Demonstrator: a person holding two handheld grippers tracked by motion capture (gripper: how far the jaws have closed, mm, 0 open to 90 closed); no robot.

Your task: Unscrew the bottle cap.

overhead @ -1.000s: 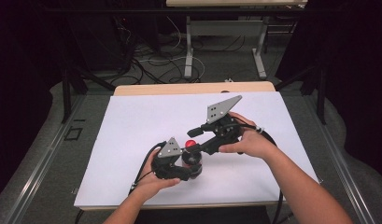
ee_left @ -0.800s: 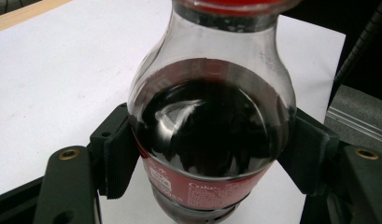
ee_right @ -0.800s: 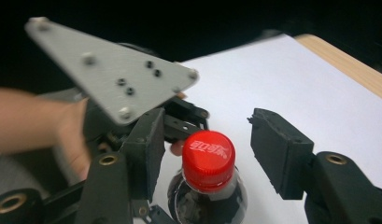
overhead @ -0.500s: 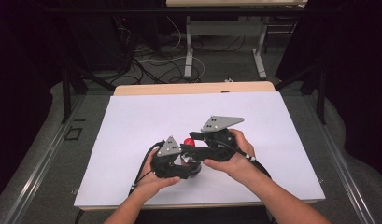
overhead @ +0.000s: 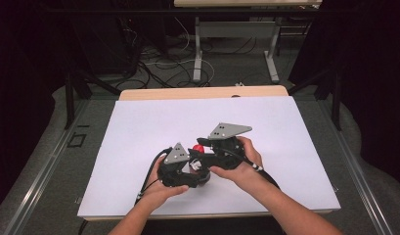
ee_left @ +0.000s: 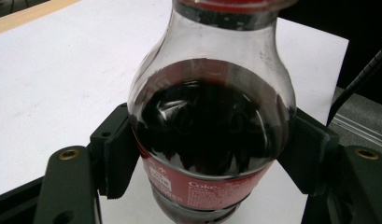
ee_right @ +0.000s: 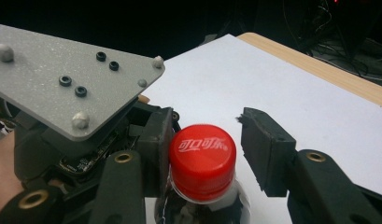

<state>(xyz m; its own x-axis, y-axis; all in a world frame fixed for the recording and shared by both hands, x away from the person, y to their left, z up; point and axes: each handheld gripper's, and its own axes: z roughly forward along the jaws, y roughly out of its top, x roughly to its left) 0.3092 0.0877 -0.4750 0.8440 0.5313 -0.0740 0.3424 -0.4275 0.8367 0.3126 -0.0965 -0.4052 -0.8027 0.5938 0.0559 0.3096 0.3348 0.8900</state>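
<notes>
My left gripper point(ee_left: 207, 182) clamped the cola bottle point(ee_left: 209, 135) upright, cap point(ee_right: 202, 161) skyward, near the surface's point(overhead: 139, 127) front edge; my right gripper's point(ee_right: 205, 158) fingers stood open astride it.

Bright even light on paper point(overhead: 153, 127); dark surroundings, mild blur
</notes>
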